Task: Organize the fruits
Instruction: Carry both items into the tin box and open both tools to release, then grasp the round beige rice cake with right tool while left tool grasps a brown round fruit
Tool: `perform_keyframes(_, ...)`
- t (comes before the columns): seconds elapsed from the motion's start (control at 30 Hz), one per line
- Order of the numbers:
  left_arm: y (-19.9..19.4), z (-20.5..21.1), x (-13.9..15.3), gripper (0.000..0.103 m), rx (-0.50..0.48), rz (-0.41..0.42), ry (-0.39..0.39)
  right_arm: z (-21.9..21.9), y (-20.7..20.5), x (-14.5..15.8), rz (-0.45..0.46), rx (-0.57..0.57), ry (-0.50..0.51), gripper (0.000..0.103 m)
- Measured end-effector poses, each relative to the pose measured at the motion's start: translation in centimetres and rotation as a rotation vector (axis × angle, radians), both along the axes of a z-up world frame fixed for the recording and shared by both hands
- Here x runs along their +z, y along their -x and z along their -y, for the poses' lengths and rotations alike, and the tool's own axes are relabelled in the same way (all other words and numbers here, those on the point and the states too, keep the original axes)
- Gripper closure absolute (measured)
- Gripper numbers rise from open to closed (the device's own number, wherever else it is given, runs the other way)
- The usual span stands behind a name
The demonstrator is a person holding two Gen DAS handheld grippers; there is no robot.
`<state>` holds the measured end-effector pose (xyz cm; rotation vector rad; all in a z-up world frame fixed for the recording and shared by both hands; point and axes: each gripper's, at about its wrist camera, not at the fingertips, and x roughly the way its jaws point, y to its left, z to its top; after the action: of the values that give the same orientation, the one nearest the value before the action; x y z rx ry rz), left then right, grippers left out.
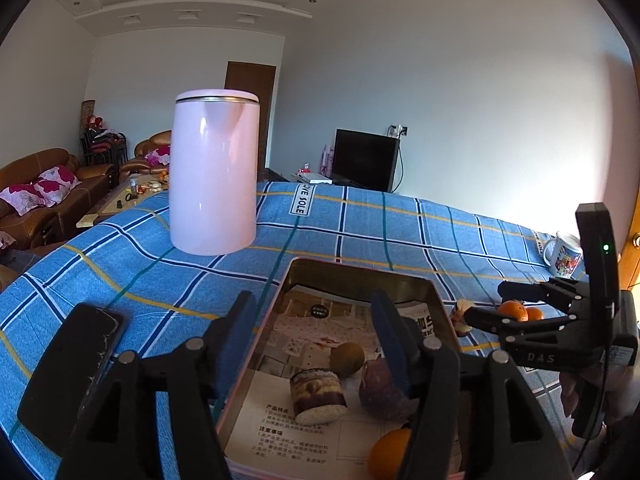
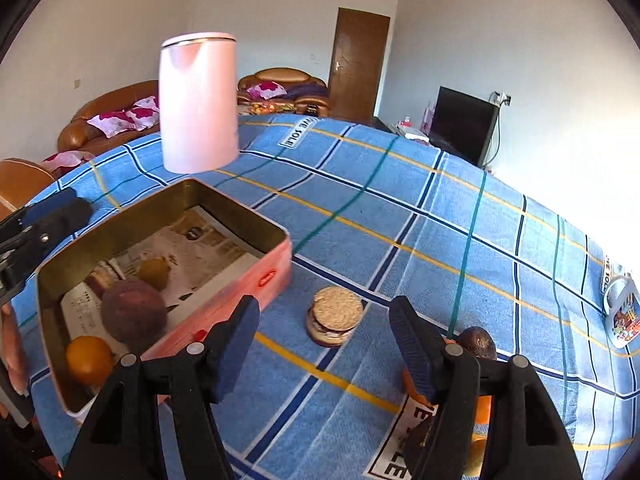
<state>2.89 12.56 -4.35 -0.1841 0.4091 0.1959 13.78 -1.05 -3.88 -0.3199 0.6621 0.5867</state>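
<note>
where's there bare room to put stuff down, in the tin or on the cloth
The far half of the tin shows bare paper lining. Its near end is crowded: orange, dark fruit, kiwi. On the cloth, the wide stretch between kettle and mug is free; near the right gripper sit a burger-like toy and more fruit.

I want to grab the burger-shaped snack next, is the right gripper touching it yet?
Apart. The right wrist view shows the right gripper open, with blue tablecloth visible between both fingers and the burger-shaped snack, which sits ahead of them.

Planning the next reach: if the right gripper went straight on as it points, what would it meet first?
Probably the round sandwich biscuit on the blue checked cloth, lying between the open right gripper fingers; depth is unclear.
</note>
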Motion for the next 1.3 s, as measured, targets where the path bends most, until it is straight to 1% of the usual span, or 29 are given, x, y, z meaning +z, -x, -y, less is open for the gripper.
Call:
perform_keyframes(0.07, -0.1, 0.0, 0.2, 0.041, -0.002, 0.0, -0.005, -0.5, -0.9, -0.6, -0.008, -0.011, 0.031, 0.034)
perform_keyframes(0.13, -0.1, 0.2, 0.4, 0.041, -0.005, 0.001, -0.014, -1.2, -2.1, -1.3, -0.056, -0.012, 0.04, 0.035)
perform_keyframes(0.2, -0.2, 0.5, 0.7, 0.041, -0.011, 0.002, -0.02, -1.6, -3.1, -1.8, -0.096, -0.016, 0.048, 0.05)
perform_keyframes(0.23, -0.2, 0.7, 0.9, 0.041, -0.015, 0.002, -0.025, -1.8, -3.5, -2.2, -0.114, -0.014, 0.056, 0.053)
perform_keyframes(0.3, -0.3, 1.2, 1.1, 0.041, -0.026, 0.002, -0.035, -1.7, -4.0, -2.6, -0.153, -0.013, 0.048, 0.066)
perform_keyframes(0.4, -0.5, 2.4, 1.5, 0.041, -0.055, 0.004, -0.047, -0.4, -3.1, -2.0, -0.143, -0.011, -0.01, 0.066)
perform_keyframes(0.53, -1.4, 5.0, 1.9, 0.041, -0.123, -0.007, -0.059, 3.1, -0.5, 0.1, -0.048, -0.028, -0.065, 0.066)
perform_keyframes(0.63, -2.3, 7.7, 2.0, 0.041, -0.192, -0.024, -0.063, 7.3, 0.3, 0.8, -0.018, -0.092, -0.106, 0.066)
perform_keyframes(0.7, -3.1, 9.6, 1.9, 0.041, -0.237, -0.044, -0.062, 10.3, 0.6, 0.9, 0.011, -0.162, -0.103, 0.066)
perform_keyframes(0.8, -4.6, 12.6, 1.5, 0.041, -0.306, -0.087, -0.066, 14.3, 0.5, 0.5, 0.005, -0.246, -0.118, 0.067)
perform_keyframes(0.87, -5.7, 14.6, 0.8, 0.041, -0.35, -0.123, -0.067, 16.1, 0.4, 0.1, -0.001, -0.287, -0.126, 0.066)
perform_keyframes(0.93, -6.9, 16.3, -0.1, 0.041, -0.383, -0.167, -0.058, 17.7, 0.2, 0.0, -0.023, -0.309, -0.167, 0.067)
perform_keyframes(1.03, -8.2, 18.7, -1.3, 0.041, -0.428, -0.233, -0.054, 18.5, 0.6, 0.3, 0.01, -0.325, -0.156, 0.066)
perform_keyframes(1.13, -8.8, 20.1, -1.5, 0.041, -0.461, -0.259, -0.046, 18.7, 0.7, 0.4, 0.005, -0.322, -0.18, 0.066)
perform_keyframes(1.2, -9.6, 20.9, -2.1, 0.041, -0.48, -0.305, -0.051, 18.9, 0.4, 0.4, -0.002, -0.319, -0.19, 0.066)
perform_keyframes(1.27, -10.5, 21.1, -2.7, 0.044, -0.5, -0.357, -0.011, 19.0, 0.4, 0.4, -0.005, -0.313, -0.2, 0.066)
perform_keyframes(1.3, -10.9, 21.2, -3.0, 0.047, -0.502, -0.375, 0.002, 19.2, 0.3, 0.4, -0.005, -0.312, -0.206, 0.066)
